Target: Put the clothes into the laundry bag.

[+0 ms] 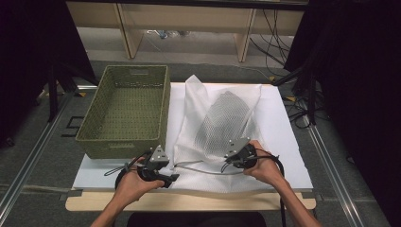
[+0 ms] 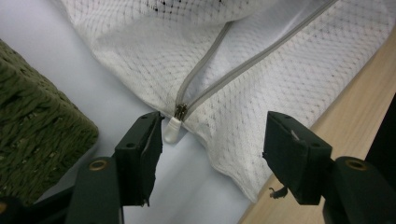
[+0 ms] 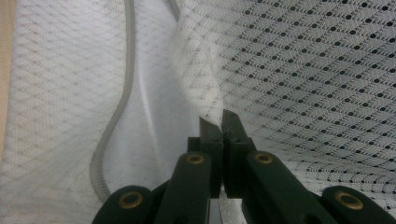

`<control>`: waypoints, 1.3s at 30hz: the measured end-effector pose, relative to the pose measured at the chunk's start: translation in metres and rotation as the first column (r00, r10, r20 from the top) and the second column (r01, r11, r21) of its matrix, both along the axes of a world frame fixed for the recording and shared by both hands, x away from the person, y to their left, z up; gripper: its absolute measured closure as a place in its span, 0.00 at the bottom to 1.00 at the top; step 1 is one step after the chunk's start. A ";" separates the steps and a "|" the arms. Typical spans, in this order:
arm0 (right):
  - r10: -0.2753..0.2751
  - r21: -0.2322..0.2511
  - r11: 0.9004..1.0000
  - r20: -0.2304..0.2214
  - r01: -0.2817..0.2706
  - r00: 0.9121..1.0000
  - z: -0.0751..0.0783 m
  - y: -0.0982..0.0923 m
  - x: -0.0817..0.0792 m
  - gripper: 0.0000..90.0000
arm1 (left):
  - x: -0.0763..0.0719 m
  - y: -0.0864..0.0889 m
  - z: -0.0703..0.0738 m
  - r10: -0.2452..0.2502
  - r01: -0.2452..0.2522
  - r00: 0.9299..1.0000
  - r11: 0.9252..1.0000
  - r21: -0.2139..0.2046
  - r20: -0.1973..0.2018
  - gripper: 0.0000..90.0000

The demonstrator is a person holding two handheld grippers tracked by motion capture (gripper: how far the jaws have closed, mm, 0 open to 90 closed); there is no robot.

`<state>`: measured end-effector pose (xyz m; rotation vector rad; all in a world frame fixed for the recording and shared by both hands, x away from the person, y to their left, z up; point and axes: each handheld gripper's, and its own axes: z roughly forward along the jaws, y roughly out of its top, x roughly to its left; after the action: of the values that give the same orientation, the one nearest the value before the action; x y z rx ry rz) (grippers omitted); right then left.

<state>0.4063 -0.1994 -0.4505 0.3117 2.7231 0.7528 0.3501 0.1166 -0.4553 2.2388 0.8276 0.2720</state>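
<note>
A green woven basket (image 1: pixel 124 112) is set on the left part of a white board (image 1: pixel 283 137), which is laid on a wooden table (image 1: pixel 189 202). Pale wooden furniture legs (image 1: pixel 130 33) and loose dark cables (image 1: pixel 274 35) are seen on the floor beyond.

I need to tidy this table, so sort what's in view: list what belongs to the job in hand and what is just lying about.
In use:
- mesh laundry bag, with something dark inside
- its zip pull, between the open jaws of the left gripper
- right gripper, shut on a fold of the bag's mesh

Lying about:
- green woven basket, empty, beside the bag
- cables on the floor beyond the table
</note>
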 end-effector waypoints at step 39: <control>-0.131 0.208 0.968 -0.054 0.139 0.990 0.008 -0.032 -0.009 0.62 | -0.027 0.008 0.002 0.008 -0.004 0.998 0.998 -0.059 0.062 0.25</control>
<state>0.3975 -0.2315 -0.4422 0.5595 2.6288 1.0081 0.3226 0.1246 -0.4528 2.1622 0.7991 0.3141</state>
